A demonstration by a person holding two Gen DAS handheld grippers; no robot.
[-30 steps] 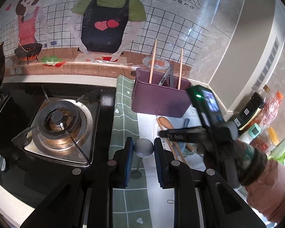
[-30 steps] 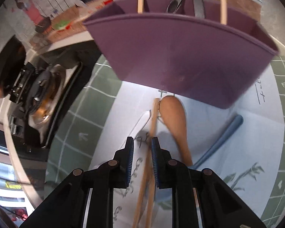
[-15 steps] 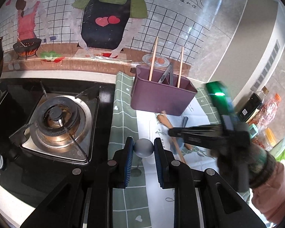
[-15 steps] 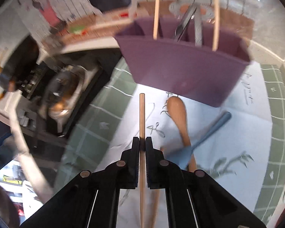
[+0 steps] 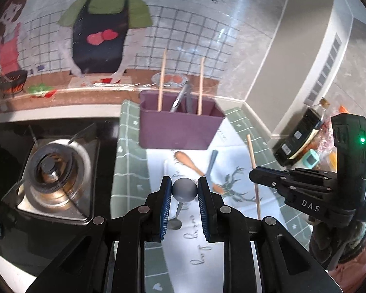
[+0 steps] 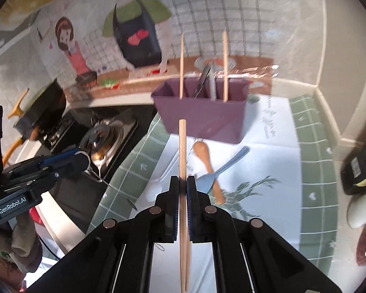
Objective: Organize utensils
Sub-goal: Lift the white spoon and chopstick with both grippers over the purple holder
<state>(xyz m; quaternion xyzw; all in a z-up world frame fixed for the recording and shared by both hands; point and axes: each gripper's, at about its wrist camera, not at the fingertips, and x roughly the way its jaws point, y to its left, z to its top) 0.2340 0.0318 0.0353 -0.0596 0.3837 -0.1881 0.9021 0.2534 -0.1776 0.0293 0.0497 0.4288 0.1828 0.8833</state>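
Chopstick point(image 6: 183, 151) clamped between the right gripper's point(image 6: 183, 183) shut jaws, angled downward. Its long axis runs straight ahead toward the purple holder point(image 6: 202, 119). Left gripper point(image 5: 184, 190) grips a metal spoon's bowl point(image 5: 185, 190).

A cartoon mural point(image 5: 97, 36) of two cooks covered the tiled wall point(image 5: 207, 31) behind the bench point(image 5: 129, 171), with a gas hob point(image 5: 53, 175) at its left edge.
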